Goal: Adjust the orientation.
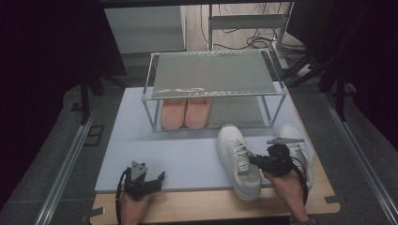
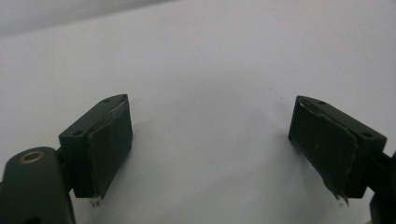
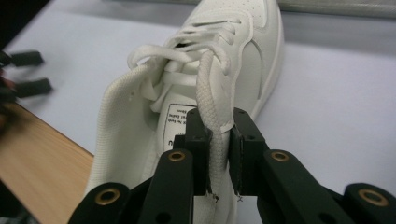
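Pinched shut on the side wall of the white sneaker [image 3: 196,93], the right gripper [image 3: 219,140] looks set to lift it from the mat [image 1: 187,154] toward the rack [image 1: 213,89], while the left gripper [image 2: 210,140] rests spread and empty.

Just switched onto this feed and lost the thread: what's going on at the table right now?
A person works two tongs at a table with a shoe rack. The right tongs are shut on the rim of a white sneaker lying on the pale mat. Its mate lies just to the right. The left tongs rest open over bare mat. A pink pair sits on the rack's lower shelf.
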Demonstrator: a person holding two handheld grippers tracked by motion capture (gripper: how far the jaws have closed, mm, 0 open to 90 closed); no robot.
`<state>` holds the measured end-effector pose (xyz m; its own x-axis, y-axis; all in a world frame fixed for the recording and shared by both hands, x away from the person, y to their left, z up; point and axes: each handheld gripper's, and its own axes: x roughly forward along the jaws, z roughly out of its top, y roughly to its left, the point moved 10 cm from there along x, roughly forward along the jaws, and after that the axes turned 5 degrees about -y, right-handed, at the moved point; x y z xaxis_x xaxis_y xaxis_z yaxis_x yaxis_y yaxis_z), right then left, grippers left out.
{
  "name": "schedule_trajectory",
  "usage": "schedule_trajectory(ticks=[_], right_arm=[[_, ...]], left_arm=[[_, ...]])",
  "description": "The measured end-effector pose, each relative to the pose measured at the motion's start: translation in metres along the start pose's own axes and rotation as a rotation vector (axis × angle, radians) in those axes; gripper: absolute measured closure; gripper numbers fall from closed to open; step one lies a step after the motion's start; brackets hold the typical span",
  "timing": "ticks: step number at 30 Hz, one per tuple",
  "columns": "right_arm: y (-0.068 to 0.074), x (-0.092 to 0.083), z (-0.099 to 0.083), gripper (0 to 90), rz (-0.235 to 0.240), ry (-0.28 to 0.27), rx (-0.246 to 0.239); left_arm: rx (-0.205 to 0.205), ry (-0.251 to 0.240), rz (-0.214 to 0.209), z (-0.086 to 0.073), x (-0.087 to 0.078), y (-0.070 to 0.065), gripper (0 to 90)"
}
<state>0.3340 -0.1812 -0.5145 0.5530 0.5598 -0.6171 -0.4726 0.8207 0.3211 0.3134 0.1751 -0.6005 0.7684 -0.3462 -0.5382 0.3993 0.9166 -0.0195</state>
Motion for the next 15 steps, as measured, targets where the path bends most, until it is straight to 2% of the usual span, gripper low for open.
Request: schedule_trajectory(ticks=[7, 15], right_arm=[[0.006, -0.002, 0.005, 80.6, 0.058, -0.016, 0.076], [0.014, -0.005, 0.013, 81.3, 0.153, -0.046, 0.151]], left_arm=[[0.0, 0.0, 0.0, 0.0, 0.0, 0.0, 13.6], [-0.001, 0.0, 0.0, 0.0, 0.0, 0.0, 13.6]])
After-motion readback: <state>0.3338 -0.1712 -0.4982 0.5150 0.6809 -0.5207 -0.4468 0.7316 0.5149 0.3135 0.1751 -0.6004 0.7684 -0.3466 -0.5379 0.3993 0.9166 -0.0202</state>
